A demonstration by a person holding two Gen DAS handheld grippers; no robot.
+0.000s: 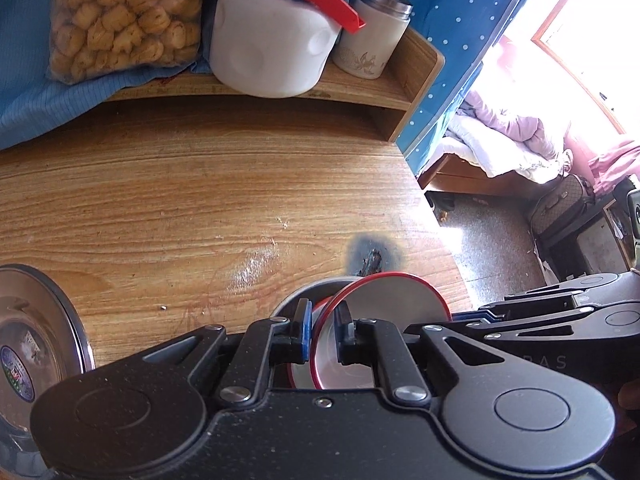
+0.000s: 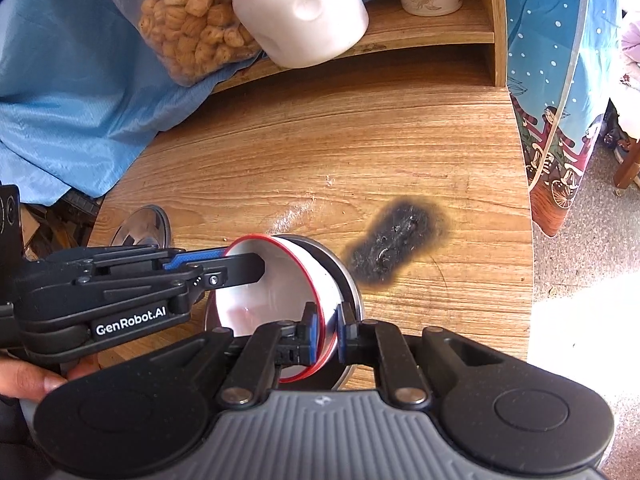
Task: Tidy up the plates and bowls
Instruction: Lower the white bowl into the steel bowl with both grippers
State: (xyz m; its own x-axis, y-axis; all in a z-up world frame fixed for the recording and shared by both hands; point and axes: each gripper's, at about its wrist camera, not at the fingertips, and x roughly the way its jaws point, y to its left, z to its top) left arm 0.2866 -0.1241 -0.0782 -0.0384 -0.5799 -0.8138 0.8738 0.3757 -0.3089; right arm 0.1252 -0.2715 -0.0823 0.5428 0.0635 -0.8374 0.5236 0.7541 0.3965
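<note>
Two hand-held grippers of mine meet on one red-rimmed white bowl (image 2: 272, 280), which is tilted steeply on its side at the near edge of the wooden tabletop (image 1: 200, 200). My left hand-held gripper (image 1: 323, 330) has its fingers drawn close together across the bowl's rim, one blue-padded finger outside the wall and the other inside, so it is clamped on that bowl. My right hand-held gripper (image 2: 327, 330) pinches the same bowl at its lower rim, its fingers equally narrow, one inside against the white interior and one outside. Through the right wrist camera I see the left hand-held gripper (image 2: 236, 262) reaching in from the left and gripping the upper rim. Behind the tilted bowl sits a steel bowl (image 2: 352, 280); the white one leans into it, though I cannot tell how deep it rests. Just beyond them a dark burn mark (image 2: 396, 240) stains the wood. A steel plate (image 1: 36, 344) with a sticker in its middle lies on the tabletop to the left, well apart from the bowls. At the back, a low wooden shelf (image 1: 400, 76) carries a white plastic jug (image 1: 272, 44) with a blue lid and red handle, a white thermos cup (image 1: 372, 36) just beside it, and a clear bag of snacks (image 1: 124, 16) resting on blue cloth (image 1: 36, 96). A thumb (image 2: 28, 380) shows at the lower left of the right wrist view.
</note>
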